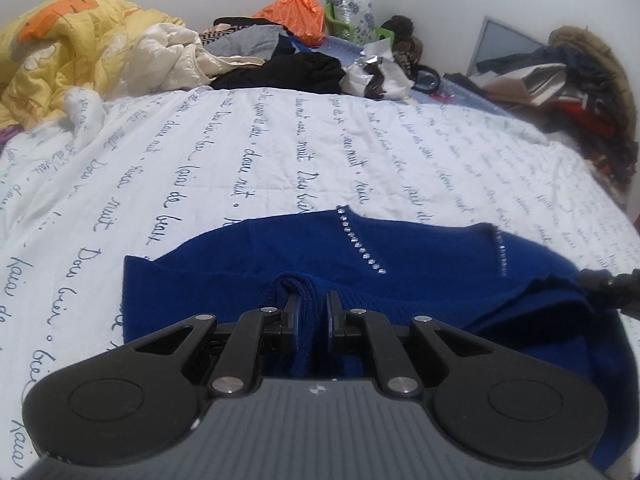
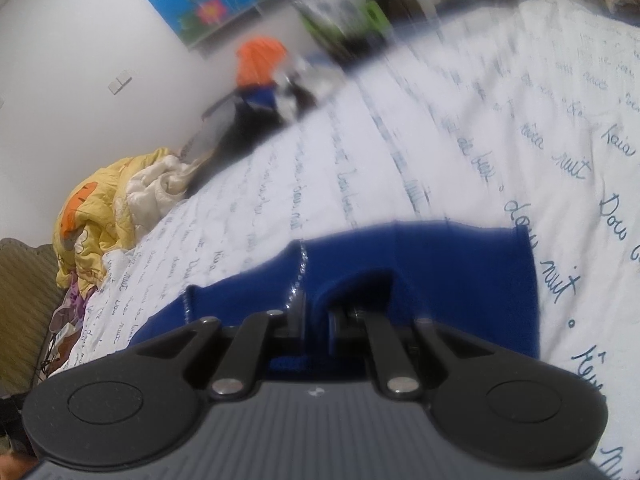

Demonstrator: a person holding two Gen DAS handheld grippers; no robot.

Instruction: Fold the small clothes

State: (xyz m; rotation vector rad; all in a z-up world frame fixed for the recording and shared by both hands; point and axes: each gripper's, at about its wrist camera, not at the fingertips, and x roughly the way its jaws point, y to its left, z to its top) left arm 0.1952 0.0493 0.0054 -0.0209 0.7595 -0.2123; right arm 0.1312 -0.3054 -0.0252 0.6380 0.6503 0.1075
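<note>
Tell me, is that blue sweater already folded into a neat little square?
No, the blue sweater lies spread across the white bedspread, a bunch of it pinched in the left gripper.
</note>
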